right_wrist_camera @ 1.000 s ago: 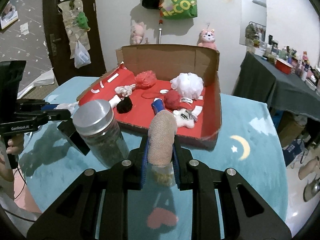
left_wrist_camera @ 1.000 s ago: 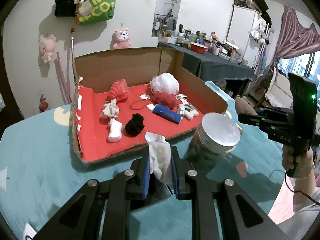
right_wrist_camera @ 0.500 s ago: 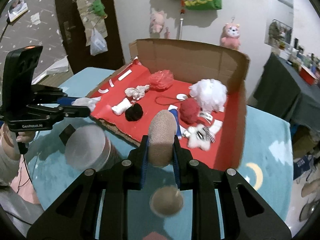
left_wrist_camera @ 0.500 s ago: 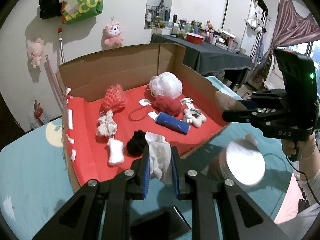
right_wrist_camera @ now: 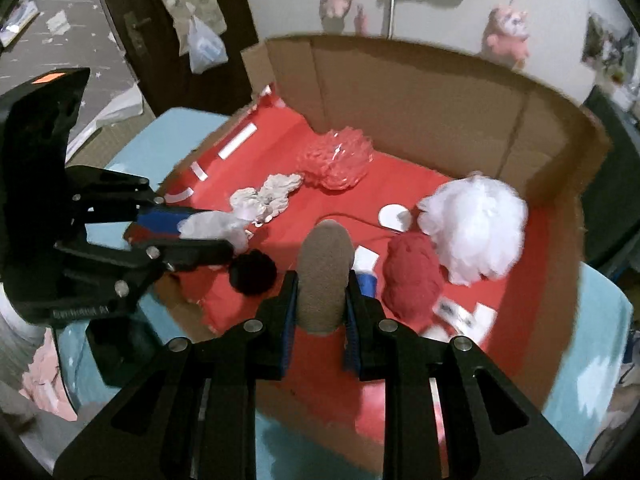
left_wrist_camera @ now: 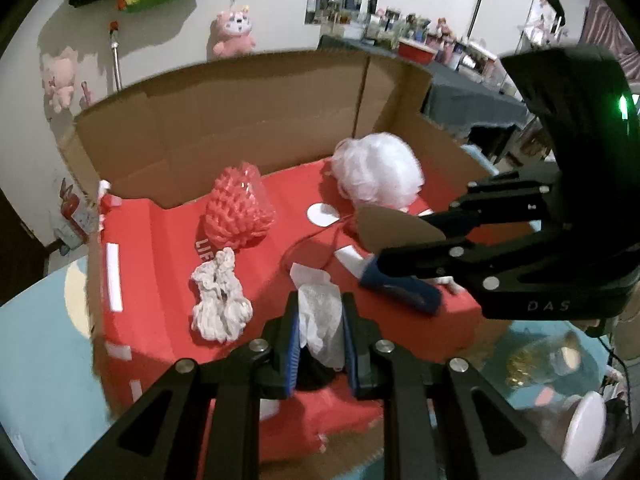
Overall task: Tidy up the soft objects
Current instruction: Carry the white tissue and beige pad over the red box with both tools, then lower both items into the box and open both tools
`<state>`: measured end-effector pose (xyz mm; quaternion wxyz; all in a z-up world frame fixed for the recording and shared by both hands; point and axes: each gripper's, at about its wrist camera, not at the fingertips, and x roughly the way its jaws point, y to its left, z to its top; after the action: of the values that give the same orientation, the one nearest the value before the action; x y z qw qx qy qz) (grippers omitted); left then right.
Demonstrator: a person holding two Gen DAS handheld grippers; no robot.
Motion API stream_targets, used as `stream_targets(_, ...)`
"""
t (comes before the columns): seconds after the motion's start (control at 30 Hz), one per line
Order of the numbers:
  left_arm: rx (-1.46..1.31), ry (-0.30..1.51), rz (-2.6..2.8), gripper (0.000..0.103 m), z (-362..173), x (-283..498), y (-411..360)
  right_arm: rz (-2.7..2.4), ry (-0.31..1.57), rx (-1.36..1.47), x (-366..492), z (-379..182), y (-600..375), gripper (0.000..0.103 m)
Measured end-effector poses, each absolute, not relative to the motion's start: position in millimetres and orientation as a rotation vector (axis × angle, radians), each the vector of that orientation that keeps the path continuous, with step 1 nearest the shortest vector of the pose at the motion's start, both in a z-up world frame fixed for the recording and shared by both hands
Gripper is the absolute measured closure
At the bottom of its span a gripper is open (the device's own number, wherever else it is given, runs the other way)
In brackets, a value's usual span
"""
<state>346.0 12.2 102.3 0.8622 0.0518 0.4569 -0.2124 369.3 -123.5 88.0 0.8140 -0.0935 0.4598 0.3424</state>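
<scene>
Jaws pinch white tissue (left_wrist_camera: pixel 320 316) and tan sponge (right_wrist_camera: pixel 324 276) over cluttered cardboard box (left_wrist_camera: pixel 248 120).

"DAS" on right gripper (left_wrist_camera: pixel 548 306)

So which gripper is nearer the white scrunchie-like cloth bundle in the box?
Left. The left gripper holds a white wipe just beside the bundle; the right gripper, gripping a tan sponge, sits farther across the box.

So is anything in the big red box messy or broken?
Nothing looks broken or spilled. The cardboard box is only untidy: the white bath pouf, pink pouf, dark red ball and white rag lie loosely scattered on its red lining.
</scene>
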Motion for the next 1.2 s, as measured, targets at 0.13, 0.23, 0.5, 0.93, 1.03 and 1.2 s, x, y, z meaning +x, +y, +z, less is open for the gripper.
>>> stream_targets(0.13, 0.121, 1.003, -0.429, 0.084, 87, 363, 9, 0.727, 1.044, -0.186, 398, 75, -112, 0.083)
stream_targets(0.23, 0.14, 1.019, -0.425, 0.084, 80, 369, 7, 0.718, 1.079, -0.179, 412, 66, -108, 0.083)
stream_targets(0.5, 0.128, 1.062, -0.406, 0.083, 71, 389, 10, 0.698, 1.119, -0.234, 425, 54, -95, 0.08)
stream_targets(0.93, 0.159, 1.091, -0.392, 0.083, 59, 401, 4, 0.684, 1.144, -0.286, 433, 47, -89, 0.08)
stream_targets(1.03, 0.163, 1.091, -0.39, 0.083, 59, 401, 5, 0.679, 1.145, -0.306, 433, 43, -83, 0.08)
stream_targets(1.2, 0.178, 1.085, -0.387, 0.083, 56, 401, 1, 0.675, 1.139, -0.32, 432, 41, -77, 0.08)
